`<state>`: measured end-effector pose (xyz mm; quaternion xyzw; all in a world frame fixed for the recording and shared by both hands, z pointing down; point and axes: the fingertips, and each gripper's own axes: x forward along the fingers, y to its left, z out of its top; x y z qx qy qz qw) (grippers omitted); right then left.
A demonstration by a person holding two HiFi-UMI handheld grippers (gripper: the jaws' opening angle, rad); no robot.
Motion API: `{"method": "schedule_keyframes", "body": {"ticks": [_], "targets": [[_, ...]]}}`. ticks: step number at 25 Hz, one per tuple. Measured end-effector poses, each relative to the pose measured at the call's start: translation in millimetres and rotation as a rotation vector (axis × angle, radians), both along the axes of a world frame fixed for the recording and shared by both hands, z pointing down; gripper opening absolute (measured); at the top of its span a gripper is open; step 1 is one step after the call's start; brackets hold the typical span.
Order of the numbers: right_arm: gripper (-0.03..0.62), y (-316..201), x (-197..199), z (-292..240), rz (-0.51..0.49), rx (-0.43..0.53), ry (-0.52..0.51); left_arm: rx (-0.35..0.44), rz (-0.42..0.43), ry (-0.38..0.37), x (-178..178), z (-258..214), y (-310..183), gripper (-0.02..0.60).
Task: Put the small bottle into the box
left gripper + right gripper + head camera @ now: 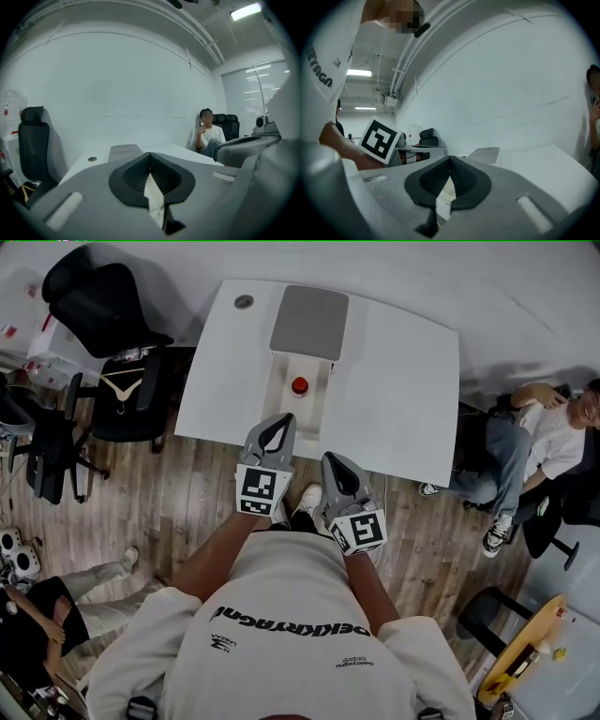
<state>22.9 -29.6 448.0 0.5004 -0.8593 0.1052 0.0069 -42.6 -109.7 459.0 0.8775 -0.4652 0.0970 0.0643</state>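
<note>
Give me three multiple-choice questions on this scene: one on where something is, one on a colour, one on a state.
1. Where is the small red-capped bottle? A on the floor; B just on the person's side of the grey rectangular panel; C in a hand-held gripper.
2. What colour is the rectangular tabletop? A black; B white; C green.
3. How is the left hand-held gripper? A wide open; B shut on the bottle; C shut, empty.
Answers: B, the head view shows it there; B, it is plainly white; C, its jaws meet with nothing between.
</note>
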Motion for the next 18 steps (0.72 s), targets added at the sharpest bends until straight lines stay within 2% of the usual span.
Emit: {"method": "schedule_keyframes", "body": {"ticks": [18], "targets": [[-0.003,0.5,1.9,-13.9,0.007,0.033,0.008,0.04,0.081,0.012,5.5,-14.9,27.3,0.006]]}}
